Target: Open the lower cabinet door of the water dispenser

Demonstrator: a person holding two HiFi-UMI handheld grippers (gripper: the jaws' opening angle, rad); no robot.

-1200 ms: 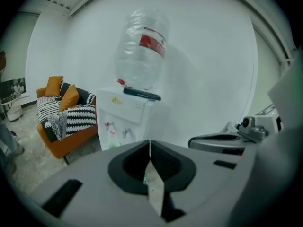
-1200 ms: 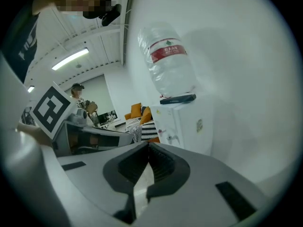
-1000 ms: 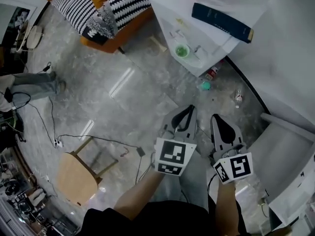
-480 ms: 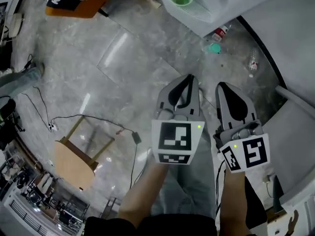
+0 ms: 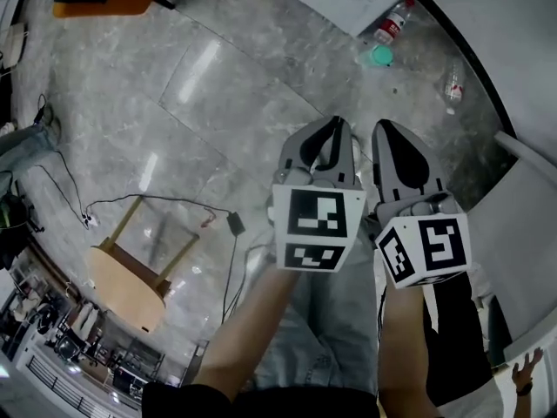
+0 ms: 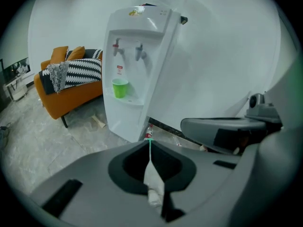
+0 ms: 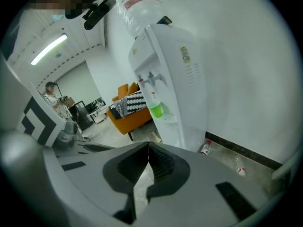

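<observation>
**A:** Where's the dispenser (image 6: 137, 70) from where you stand?

**B:** White, upright against the wall (image 6: 222, 65). In the left gripper view it fills the upper middle. In the right gripper view it leans across the centre with a big jug (image 7: 137, 6) on top. A green cup (image 6: 120, 87) sits in its recess under the two taps.

**A:** And the door (image 6: 119, 123)?

**B:** It's the plain lower front, below the cup. It looks flush to me, and neither gripper touches it. Both are well apart from the dispenser.

**A:** What are the fingers doing?

**B:** The left gripper (image 5: 335, 122) has its jaws pressed together, tips meeting in a thin line with nothing between them. The right gripper (image 5: 383, 127) is the same, closed and empty. In the head view they sit side by side in the middle of the frame, both pointing toward the top edge over the grey floor (image 5: 200, 103).

**A:** Anything else about?

**B:** A bottle (image 5: 393, 17) with a red label lies on the floor at the dispenser's foot, by the dark skirting. An orange sofa (image 6: 61, 96) with striped cushions is at the left of the left gripper view. A wooden stool (image 5: 130, 273) and a black cable (image 5: 165, 200) are at the lower left of the head view.
</observation>
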